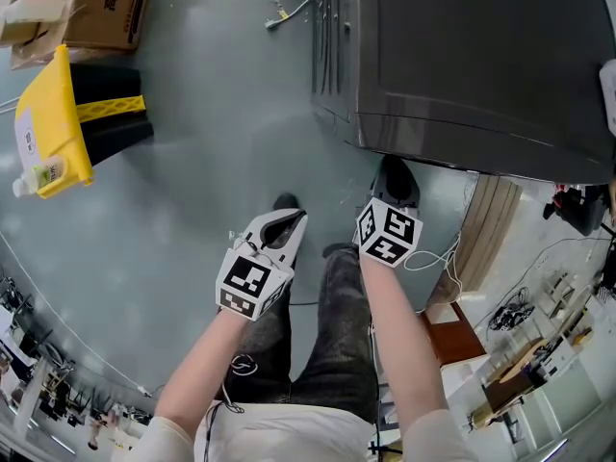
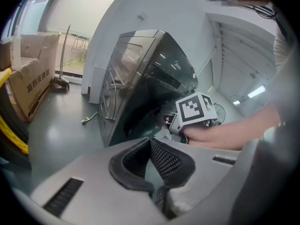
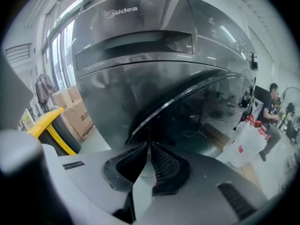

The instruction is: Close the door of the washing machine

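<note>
Right claw pinches the rim of the round dark glass door on the dark grey metal washing machine; left claw, pressed together and empty, hangs near that machine's front.

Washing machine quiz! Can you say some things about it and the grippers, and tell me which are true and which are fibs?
1. The washing machine is dark grey. True.
2. The left gripper touches the machine. False: it hangs over the floor, apart from the machine; the right gripper is the one at its front.
3. A cardboard box sits on top of the machine. False: it stands on the floor, off to the side.
4. Both grippers have their jaws together. True.
</note>
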A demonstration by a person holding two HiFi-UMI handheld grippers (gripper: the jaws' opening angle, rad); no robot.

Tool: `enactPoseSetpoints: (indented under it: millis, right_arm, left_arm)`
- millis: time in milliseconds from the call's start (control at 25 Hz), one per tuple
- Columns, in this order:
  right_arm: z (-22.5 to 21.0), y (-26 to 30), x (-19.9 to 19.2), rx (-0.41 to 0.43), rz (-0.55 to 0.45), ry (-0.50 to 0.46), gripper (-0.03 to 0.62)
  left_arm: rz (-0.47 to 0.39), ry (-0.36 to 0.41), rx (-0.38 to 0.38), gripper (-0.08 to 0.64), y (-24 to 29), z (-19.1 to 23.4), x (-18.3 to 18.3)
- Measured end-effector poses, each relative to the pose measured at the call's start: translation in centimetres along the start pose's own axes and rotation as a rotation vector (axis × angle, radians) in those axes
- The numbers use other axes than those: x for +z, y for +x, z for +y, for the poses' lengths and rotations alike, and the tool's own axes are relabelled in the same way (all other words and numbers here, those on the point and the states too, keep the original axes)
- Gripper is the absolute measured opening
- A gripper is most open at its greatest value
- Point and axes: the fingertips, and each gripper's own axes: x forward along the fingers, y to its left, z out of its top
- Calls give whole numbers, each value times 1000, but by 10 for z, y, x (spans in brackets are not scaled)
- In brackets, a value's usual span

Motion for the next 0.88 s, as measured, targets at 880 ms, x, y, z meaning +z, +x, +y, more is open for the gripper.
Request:
enactPoseSetpoints:
  millis: [880]
  right_arm:
    - [27, -214, 130, 177, -90, -97, 51]
  left_arm:
    - [-53, 208, -122, 6, -119, -85, 147]
